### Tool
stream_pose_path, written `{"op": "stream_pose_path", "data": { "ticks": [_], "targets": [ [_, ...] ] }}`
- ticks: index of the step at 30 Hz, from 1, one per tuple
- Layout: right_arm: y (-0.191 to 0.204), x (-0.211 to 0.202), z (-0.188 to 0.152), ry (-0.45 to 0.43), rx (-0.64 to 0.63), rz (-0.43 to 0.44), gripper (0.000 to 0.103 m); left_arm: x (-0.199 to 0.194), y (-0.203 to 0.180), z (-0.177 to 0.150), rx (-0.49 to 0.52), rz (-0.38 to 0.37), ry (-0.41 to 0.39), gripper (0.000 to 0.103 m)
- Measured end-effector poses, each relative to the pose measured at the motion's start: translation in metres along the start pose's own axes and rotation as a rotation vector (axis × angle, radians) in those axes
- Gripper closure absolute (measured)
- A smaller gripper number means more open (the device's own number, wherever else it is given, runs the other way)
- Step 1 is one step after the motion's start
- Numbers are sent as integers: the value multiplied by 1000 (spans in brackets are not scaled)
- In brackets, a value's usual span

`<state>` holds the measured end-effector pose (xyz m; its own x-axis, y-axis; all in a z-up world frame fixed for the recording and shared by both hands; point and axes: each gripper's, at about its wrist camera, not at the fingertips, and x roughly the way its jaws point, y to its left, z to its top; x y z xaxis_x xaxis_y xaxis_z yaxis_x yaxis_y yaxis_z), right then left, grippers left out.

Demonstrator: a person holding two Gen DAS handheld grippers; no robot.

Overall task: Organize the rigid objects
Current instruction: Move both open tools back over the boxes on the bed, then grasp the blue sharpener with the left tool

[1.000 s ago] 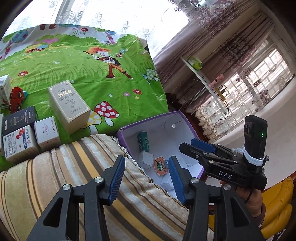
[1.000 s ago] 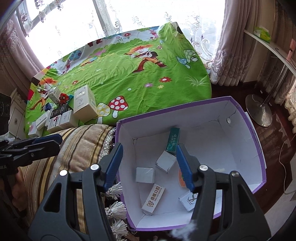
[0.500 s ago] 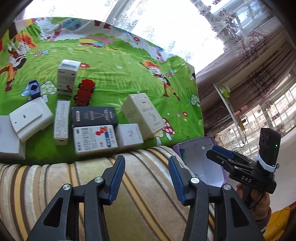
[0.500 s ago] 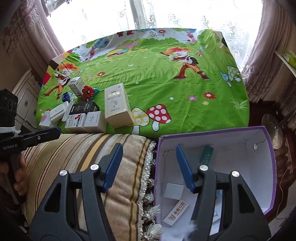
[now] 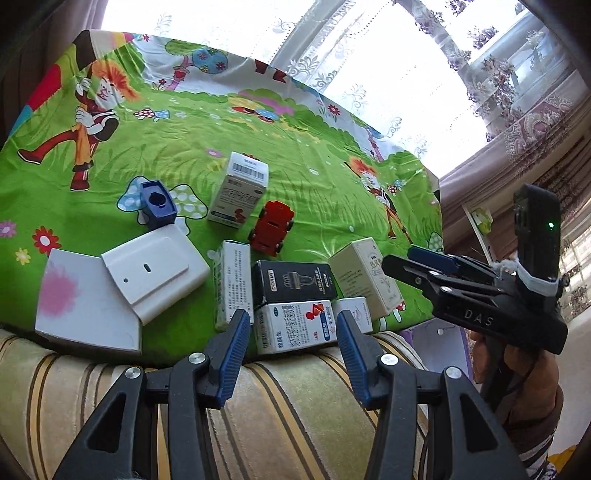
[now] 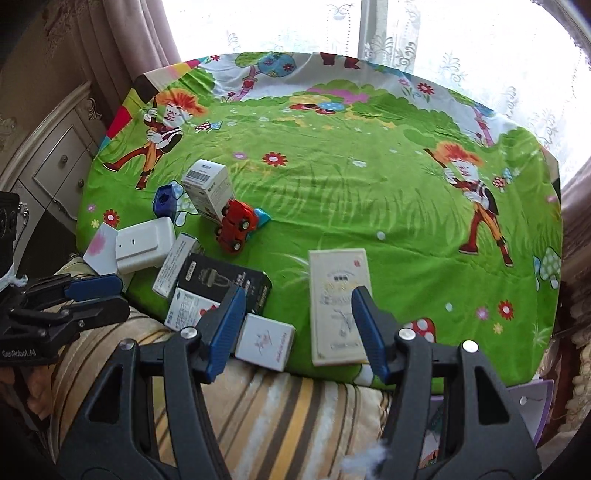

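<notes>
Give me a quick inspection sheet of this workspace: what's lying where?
Surface: green cartoon-print cloth; striped cushion at its near edge.
Job's things: cream box, black box, small white box, barcode box, red toy car, blue sharpener, white plastic device.
Clutter: nothing seen.
Grippers: left gripper and right gripper both open, empty.
Cables: nothing seen.
Surroundings: lace curtain, drawer cabinet, purple box corner.

The left hand-held gripper [image 5: 290, 354] points downward, its blue-padded jaws apart with nothing between them; the right hand-held gripper [image 6: 297, 328] is angled down too, jaws spread wider and empty, a hand [image 5: 517, 373] gripping its handle
</notes>
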<state>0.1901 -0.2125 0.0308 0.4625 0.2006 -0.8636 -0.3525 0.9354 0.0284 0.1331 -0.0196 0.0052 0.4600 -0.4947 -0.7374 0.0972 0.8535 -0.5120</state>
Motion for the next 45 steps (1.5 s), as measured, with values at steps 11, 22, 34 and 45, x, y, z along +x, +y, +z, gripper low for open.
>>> {"op": "stream_pose_path", "data": {
  "ticks": [11, 22, 34, 45],
  "targets": [
    [36, 72, 39, 103, -78, -9, 39, 1, 23, 4, -46, -18, -18, 53],
    [-11, 107, 45, 185, 15, -145, 39, 6, 31, 5, -74, -42, -5, 53],
    [-23, 73, 52, 89, 111, -38, 39, 9, 30, 4, -70, -41, 2, 53],
    [-24, 97, 50, 156, 111, -49, 38, -11, 51, 24, -111, 25, -45, 53]
  ]
}}
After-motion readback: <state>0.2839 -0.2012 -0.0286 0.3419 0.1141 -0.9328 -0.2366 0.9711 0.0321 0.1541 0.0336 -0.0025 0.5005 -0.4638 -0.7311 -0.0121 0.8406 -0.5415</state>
